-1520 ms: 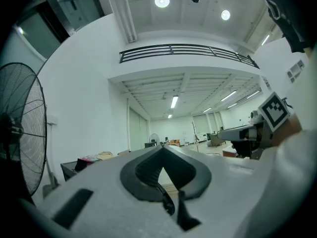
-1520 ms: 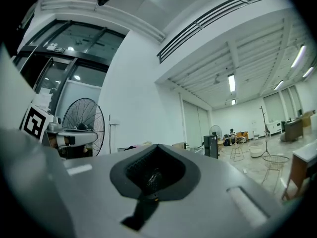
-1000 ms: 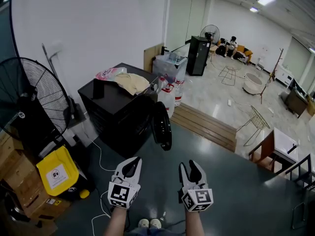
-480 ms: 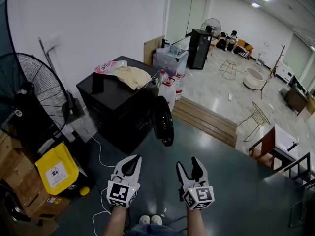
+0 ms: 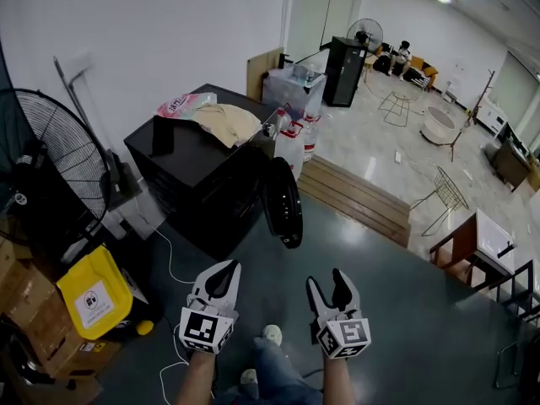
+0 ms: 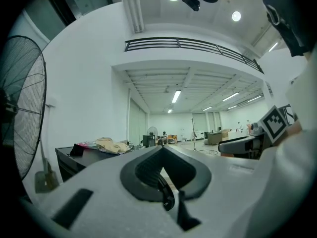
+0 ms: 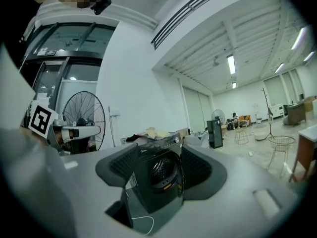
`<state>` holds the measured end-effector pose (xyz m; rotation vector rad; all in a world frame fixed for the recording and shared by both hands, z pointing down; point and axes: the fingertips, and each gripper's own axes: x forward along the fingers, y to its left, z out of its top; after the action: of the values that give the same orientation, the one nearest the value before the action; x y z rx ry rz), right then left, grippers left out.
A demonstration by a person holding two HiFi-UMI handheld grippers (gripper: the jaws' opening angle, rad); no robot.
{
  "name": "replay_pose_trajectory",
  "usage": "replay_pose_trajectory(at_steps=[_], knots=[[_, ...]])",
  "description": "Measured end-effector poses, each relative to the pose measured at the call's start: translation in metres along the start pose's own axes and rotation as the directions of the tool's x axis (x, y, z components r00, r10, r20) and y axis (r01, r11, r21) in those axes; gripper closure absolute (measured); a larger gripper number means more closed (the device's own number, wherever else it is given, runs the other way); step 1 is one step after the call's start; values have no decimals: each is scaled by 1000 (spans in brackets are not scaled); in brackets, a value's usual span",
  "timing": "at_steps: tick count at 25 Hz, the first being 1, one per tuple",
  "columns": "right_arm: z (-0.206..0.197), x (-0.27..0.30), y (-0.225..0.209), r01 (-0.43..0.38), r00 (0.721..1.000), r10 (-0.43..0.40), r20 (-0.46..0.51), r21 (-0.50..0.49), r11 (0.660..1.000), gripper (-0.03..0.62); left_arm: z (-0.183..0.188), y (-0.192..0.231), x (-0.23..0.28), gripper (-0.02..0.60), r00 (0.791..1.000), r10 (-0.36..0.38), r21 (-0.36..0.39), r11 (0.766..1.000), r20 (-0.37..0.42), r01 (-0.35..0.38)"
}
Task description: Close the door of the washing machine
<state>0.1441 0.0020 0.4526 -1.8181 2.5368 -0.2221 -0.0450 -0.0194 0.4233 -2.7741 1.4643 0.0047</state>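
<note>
A black front-loading washing machine (image 5: 190,180) stands against the white wall. Its round door (image 5: 283,202) hangs wide open toward me. Both grippers are held level over the dark floor, short of the door and touching nothing. My left gripper (image 5: 226,268) is shut and empty; its tips meet in the left gripper view (image 6: 161,150). My right gripper (image 5: 329,283) is open with nothing held. In the right gripper view (image 7: 159,155), the washing machine (image 7: 156,177) shows through the gap between the jaws, with its door (image 7: 182,175) seen edge-on to the right of the drum opening.
Beige clothes (image 5: 224,123) and a pink packet (image 5: 184,104) lie on the machine. A large fan (image 5: 51,167), a yellow container (image 5: 91,295) and cardboard boxes (image 5: 25,298) are on the left. A white cable (image 5: 173,270) trails on the floor. A wooden step (image 5: 354,205) lies behind the door.
The right gripper's jaws have gone from partly closed to wide open. Both grippers have moved a little forward and lower. The person's leg and foot now show between the arms.
</note>
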Motion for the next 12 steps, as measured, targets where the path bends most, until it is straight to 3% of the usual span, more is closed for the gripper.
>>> replay_pose_trajectory(at_steps=[5,12], knots=[[-9,68,-25,-24,1000,24,-12,-9,1000,326,-22,36,53,583,1000,19,-19,1000,-16,-19],[-12,188,-85,-46,998,46,-33,1,999,326,-37,98,169,583,999,38,-12,999,-35,-38]])
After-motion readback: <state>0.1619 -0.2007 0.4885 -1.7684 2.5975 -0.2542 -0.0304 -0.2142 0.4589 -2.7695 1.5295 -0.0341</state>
